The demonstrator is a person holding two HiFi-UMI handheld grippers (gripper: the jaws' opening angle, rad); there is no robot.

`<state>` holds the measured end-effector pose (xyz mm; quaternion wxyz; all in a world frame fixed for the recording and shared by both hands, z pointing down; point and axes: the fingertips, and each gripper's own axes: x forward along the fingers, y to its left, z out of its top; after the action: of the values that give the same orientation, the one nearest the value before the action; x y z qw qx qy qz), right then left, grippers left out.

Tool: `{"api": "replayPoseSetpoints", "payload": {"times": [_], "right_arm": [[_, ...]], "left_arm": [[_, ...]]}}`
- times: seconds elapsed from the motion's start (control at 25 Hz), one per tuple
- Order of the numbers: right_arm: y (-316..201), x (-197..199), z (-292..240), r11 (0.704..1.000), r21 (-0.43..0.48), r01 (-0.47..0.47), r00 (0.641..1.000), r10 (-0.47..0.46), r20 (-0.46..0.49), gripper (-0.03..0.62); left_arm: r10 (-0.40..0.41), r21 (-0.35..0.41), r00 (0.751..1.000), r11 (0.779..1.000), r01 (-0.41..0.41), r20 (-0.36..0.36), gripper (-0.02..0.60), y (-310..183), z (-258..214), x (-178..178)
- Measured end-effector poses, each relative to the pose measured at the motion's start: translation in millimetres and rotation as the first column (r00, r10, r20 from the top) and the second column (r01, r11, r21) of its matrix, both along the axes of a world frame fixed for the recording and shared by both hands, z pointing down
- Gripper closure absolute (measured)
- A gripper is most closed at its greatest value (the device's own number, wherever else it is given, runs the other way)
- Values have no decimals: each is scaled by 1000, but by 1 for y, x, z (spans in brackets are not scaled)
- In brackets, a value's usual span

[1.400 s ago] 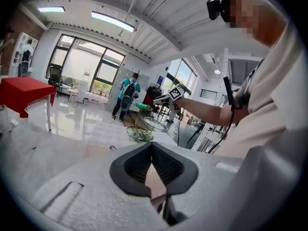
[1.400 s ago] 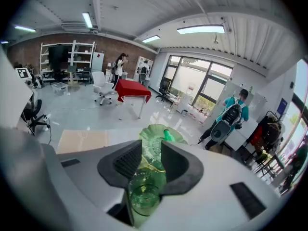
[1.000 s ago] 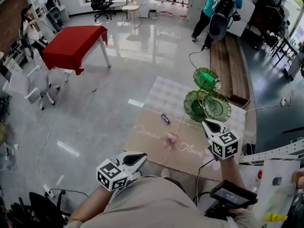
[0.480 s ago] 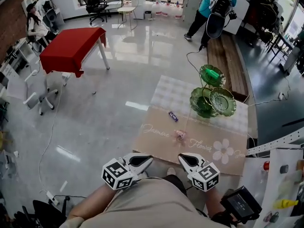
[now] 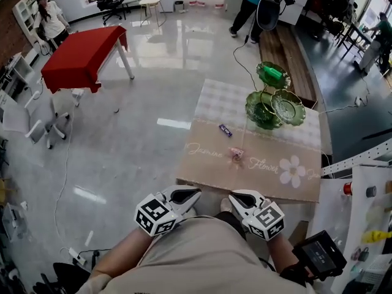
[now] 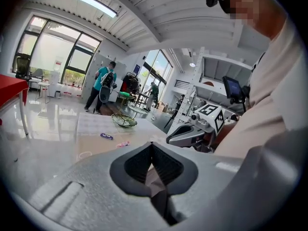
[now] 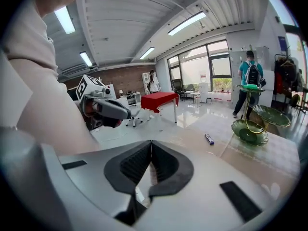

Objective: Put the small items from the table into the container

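Green glass tiered dish stand [image 5: 273, 100]; tan tablecloth [image 5: 205, 167], white flower print, pale checks at far end; purple wrapped bar [image 5: 226, 130]; pink candy [image 5: 236, 155]; red table cover [image 5: 79, 57].

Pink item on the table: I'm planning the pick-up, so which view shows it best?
The head view: the pink item lies unobstructed on the tablecloth, seen from above. The left gripper view shows it small and edge-on; the right gripper view does not show it.

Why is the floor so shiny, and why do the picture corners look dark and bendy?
Head view: bright light bounces off the glossy floor as white glare. Left gripper view and right gripper view: wide-angle lenses curve the ceiling lines and darken the corners.
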<state>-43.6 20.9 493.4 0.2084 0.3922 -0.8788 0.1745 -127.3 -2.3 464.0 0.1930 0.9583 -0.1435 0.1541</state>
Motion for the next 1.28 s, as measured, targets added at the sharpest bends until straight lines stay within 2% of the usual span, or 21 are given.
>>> {"api": "replayPoseSetpoints", "payload": {"times": [0.16,0.36,0.48,0.52,0.64,0.84,1.04,1.28], "right_arm": [[0,5,9,1000,-11,-18,1000,17,-26,579],[-7,33,37,997,-48,-61,991,54,-125,576],[-20,49,54,996,-75,-54,985,41,-170,574],[-25,54,59,995,-88,-51,982,33,-186,566],[-46,69,74,992,-118,-46,971,16,-240,480],[-95,94,102,990,-142,-12,938,-38,-345,462],[-136,102,133,982,-177,68,887,-141,-440,445],[-168,108,175,961,-257,105,860,-218,-462,413]], "left_arm": [[-10,-16,1000,1000,10,-12,574,0,1,-9],[-22,-30,999,999,21,-28,574,3,-3,-16],[-42,-35,999,999,41,-28,574,1,-1,-19],[-51,-37,998,998,50,-27,573,0,-1,-20],[-80,-44,996,996,79,-25,572,-3,-2,-22],[-167,-50,986,985,168,13,572,-13,7,-22],[-234,-58,972,970,236,35,572,-19,9,-18],[-289,-71,957,954,291,37,572,-19,4,-1]]}}
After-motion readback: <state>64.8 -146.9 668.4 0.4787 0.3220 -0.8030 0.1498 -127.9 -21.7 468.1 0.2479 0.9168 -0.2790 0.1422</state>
